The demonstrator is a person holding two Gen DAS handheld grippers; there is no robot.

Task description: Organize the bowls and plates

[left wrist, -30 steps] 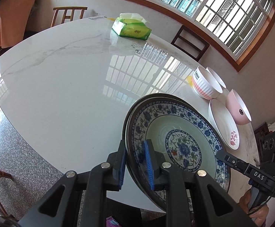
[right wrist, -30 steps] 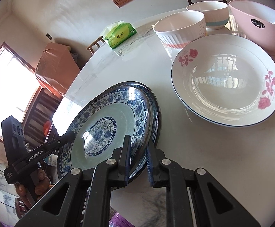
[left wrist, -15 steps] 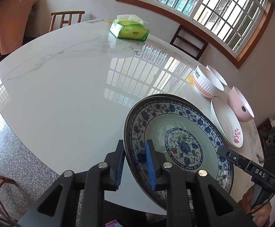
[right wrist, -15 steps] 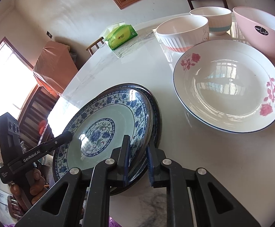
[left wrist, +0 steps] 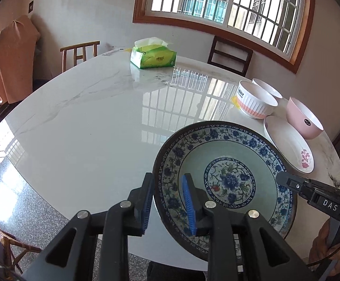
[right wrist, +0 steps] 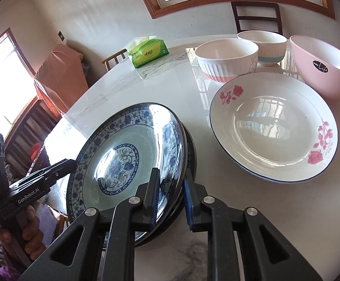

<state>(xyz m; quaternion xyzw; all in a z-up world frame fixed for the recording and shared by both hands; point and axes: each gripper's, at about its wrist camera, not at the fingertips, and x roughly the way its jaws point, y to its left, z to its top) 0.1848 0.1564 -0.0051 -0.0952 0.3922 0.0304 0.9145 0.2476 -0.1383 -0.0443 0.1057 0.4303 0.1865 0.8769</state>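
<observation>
1. Left gripper (left wrist: 167, 201): jaws opening, straddling the blue-patterned plate (left wrist: 226, 178) rim, pads clear.
2. Right gripper (right wrist: 170, 196): jaws opening astride the opposite rim.
3. Plate sits on table (left wrist: 88, 121), rose plate (right wrist: 273, 126) at 2 o'clock.

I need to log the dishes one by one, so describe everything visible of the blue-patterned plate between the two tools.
The blue-patterned plate is round, glossy and ceramic-looking: a dark rim, a blue floral border, a pale green well and a flower medallion at the centre. It lies at the near edge of the white marble table, on top of a second, similar plate. The left tool and the right tool straddle its rim on opposite sides, both with jaws opening. It looks empty and unbroken.
</observation>
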